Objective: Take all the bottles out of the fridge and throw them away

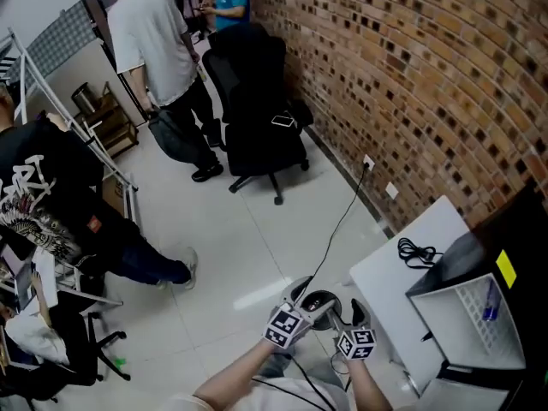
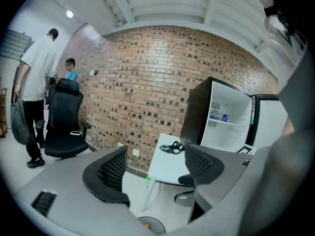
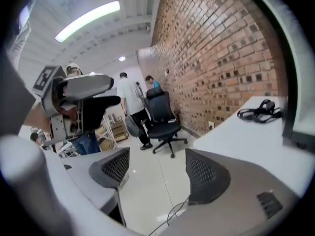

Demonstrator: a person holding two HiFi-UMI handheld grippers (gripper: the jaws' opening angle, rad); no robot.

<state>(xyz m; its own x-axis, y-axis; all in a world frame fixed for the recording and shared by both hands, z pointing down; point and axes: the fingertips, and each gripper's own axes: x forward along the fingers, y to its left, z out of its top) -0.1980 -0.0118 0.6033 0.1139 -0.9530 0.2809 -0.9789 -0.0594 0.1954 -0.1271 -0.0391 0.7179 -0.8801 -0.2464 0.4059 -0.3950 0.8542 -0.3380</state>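
Holding nothing, left hand-held gripper and right hand-held gripper both gape wide.

Black office chair near brick wall. Person in white T-shirt stands beside chair. Coiled black cable lies on white bench.
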